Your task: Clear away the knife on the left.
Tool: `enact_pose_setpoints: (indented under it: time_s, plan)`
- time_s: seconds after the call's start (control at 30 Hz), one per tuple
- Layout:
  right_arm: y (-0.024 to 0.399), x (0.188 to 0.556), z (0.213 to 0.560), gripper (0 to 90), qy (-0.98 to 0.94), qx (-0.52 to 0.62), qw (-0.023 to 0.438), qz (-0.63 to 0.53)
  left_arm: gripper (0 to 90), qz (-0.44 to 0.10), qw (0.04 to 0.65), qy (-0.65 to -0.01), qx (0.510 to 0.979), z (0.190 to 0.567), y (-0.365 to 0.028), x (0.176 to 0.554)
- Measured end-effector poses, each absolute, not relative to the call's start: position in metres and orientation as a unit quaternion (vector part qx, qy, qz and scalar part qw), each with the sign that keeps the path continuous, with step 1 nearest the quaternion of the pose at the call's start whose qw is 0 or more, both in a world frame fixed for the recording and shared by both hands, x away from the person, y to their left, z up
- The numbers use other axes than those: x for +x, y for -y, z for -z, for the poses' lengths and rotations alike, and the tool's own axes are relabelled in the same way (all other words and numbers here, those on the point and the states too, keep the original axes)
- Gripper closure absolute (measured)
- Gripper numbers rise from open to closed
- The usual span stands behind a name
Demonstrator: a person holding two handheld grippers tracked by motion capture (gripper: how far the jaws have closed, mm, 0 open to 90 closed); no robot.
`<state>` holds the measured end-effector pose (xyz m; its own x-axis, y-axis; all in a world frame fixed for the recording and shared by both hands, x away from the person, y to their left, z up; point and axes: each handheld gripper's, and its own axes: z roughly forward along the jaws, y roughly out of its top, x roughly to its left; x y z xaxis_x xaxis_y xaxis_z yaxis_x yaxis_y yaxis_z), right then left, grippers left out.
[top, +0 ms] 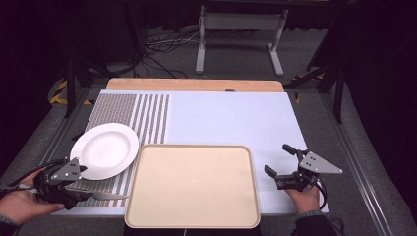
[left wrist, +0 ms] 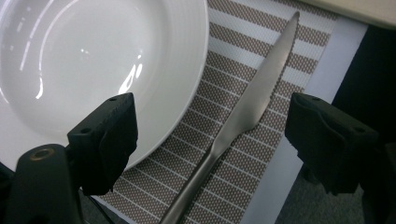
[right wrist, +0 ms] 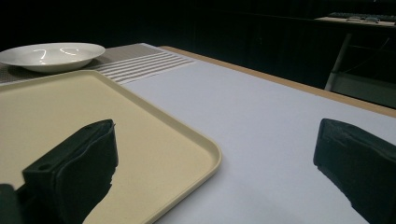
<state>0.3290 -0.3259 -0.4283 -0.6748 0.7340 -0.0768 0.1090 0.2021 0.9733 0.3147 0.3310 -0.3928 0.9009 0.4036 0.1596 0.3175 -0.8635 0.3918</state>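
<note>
At the lower left of the high view, the left gripper (top: 81, 194) stands spread over the knife (left wrist: 243, 116) lying on the striped mat beside the plate (left wrist: 88, 65); next, lowering and pinching the handle seems needed.

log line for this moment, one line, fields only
left gripper: open over knife, not gripping | right gripper: open, nothing between jaws | knife: on striped mat beside plate | tray: bare

Lab recording bay, not a home. Dark curtained surround. Loose cables (top: 157, 46) on grey carpet at 11 o'clock, white equipment stand (top: 241, 37) at 12, black tripod legs (top: 324, 73) at 2. Surface (top: 231, 118) staged as a dining setup.
</note>
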Motion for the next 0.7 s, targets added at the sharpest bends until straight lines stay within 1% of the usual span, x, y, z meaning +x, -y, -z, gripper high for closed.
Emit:
enact_pose_setpoints:
  time_s: [0.1,0.17,0.33,0.43,0.57,0.7]
  plan:
    - [0.327,0.328,0.428,0.9,-0.723,0.292,0.279,-0.56,18.4,-0.107,0.174,-0.18,0.962,0.395,-0.332,0.316]
    - [0.327,0.327,0.429,0.9,-0.723,0.293,0.28,-0.559,18.8,-0.092,0.158,-0.174,0.968,0.401,-0.334,0.317]
    - [0.33,0.324,0.429,0.9,-0.721,0.296,0.28,-0.561,18.9,-0.086,0.133,-0.174,0.972,0.409,-0.337,0.321]
    - [0.33,0.324,0.429,0.9,-0.722,0.294,0.28,-0.56,19.9,-0.079,0.129,-0.169,0.974,0.411,-0.338,0.322]
    - [0.33,0.324,0.43,0.9,-0.722,0.296,0.28,-0.56,24.8,-0.077,0.122,-0.164,0.976,0.414,-0.339,0.322]
    - [0.331,0.323,0.43,0.9,-0.722,0.296,0.278,-0.56,27.1,-0.076,0.109,-0.151,0.98,0.415,-0.343,0.322]
